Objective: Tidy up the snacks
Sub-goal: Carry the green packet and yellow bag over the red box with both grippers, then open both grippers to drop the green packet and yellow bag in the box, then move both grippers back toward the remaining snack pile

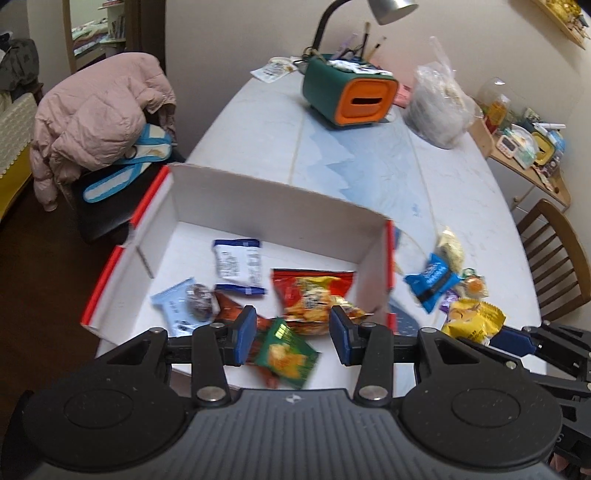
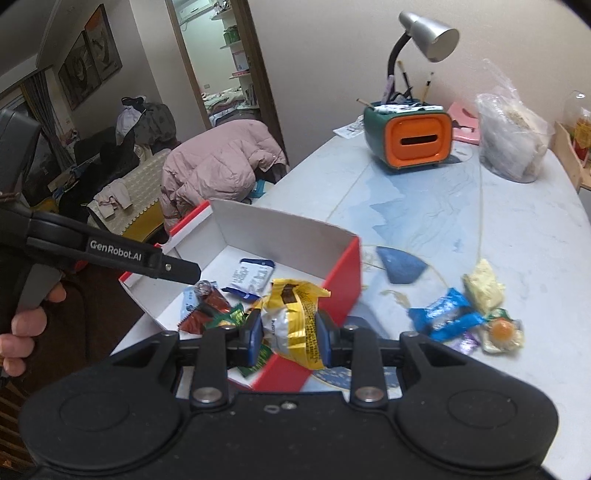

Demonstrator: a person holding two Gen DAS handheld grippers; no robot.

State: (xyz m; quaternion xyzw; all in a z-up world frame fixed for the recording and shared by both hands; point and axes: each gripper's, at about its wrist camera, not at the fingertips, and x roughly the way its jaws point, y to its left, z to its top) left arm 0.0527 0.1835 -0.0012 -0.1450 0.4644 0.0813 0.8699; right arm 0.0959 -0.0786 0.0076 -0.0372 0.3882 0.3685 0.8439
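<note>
Right claw (image 2: 290, 334) pinches yellow packet (image 2: 295, 325).

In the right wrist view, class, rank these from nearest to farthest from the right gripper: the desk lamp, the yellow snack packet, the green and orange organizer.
1. Yellow snack packet: between the right gripper fingers.
2. Green and orange organizer: mid-table, beyond the box.
3. Desk lamp: behind the organizer, by the wall.
</note>
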